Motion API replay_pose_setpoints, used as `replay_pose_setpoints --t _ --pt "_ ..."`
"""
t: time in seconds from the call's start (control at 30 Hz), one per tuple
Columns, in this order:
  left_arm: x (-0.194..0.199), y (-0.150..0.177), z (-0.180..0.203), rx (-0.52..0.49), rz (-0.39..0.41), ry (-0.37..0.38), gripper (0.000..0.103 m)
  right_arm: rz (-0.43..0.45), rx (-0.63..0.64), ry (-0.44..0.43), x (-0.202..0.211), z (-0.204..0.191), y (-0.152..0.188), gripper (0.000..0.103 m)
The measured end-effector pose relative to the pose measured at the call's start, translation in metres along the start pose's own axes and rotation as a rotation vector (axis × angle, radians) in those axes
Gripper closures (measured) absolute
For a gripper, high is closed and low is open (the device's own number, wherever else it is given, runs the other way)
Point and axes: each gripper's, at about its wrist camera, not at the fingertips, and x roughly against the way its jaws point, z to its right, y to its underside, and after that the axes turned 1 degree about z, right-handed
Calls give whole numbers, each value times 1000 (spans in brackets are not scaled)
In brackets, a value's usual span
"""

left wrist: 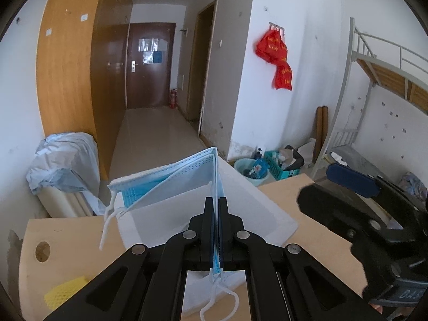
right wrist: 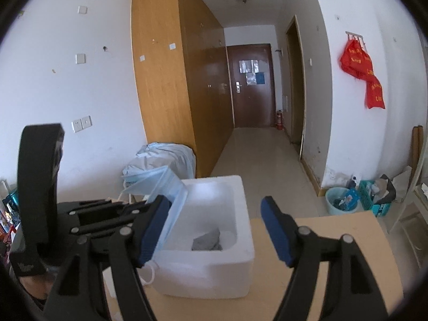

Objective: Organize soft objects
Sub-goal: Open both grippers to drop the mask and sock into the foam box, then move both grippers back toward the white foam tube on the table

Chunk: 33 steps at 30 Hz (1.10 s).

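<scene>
Clamped together on a folded blue face mask (left wrist: 171, 179), the fingers of the left gripper (left wrist: 216, 203) are seen holding it by one short end, so that the mask's long axis is carried forward and to the left, out over a white foam box (right wrist: 214, 262). The ear loops (left wrist: 109, 222) are left dangling from the far end, and a second loop hangs below the fingers. By the right gripper (right wrist: 216, 230) nothing is held: its blue-padded fingers (right wrist: 275, 230) are spread wide apart, with only the box and the pale wooden surface (right wrist: 334, 230) seen between them.

From the right wrist view the mask is found just left of the right gripper's left finger, draped against the box's near left wall. The left hand is therefore judged the nearer, and a release straight down into the box appears to be what the coming move calls for.

The mask looks thin, pleated and limp, pale blue outside with a deeper blue layer inside the fold. A grey crumpled item (right wrist: 207, 240) already lies inside the box. Beyond the surface, a covered bundle (right wrist: 165, 157) is set against the wardrobe (right wrist: 174, 80).
</scene>
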Motion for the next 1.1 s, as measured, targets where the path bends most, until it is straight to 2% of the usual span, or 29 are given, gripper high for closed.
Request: replay_pose_setpoints --t 0.3,0.4,0.47,0.5,0.53,0.6,0.73,1.1 --pt "-12 0 -2 9 -45 -21 100 -1 5 -2 3 2 0 28" --pt "-13 0 -8 15 -61 -24 95 -1 4 -6 3 1 0 28" --pt "-11 0 -8 17 -53 -29 84 -2 3 -10 2 1 0 28" --pt "-7 0 -9 23 -39 -32 66 -2 4 -11 2 1 0 28" --pt "-5 -1 -9 25 -29 -31 42 -1 7 -12 2 1 0 28" --pt "6 -1 -12 37 31 -56 22 9 1 -19 3 2 -1 28" --pt "18 -1 -20 60 51 -48 22 6 6 -16 4 3 -1 28" --pt "53 17 -25 101 72 -109 22 6 5 -41 18 -5 2 28"
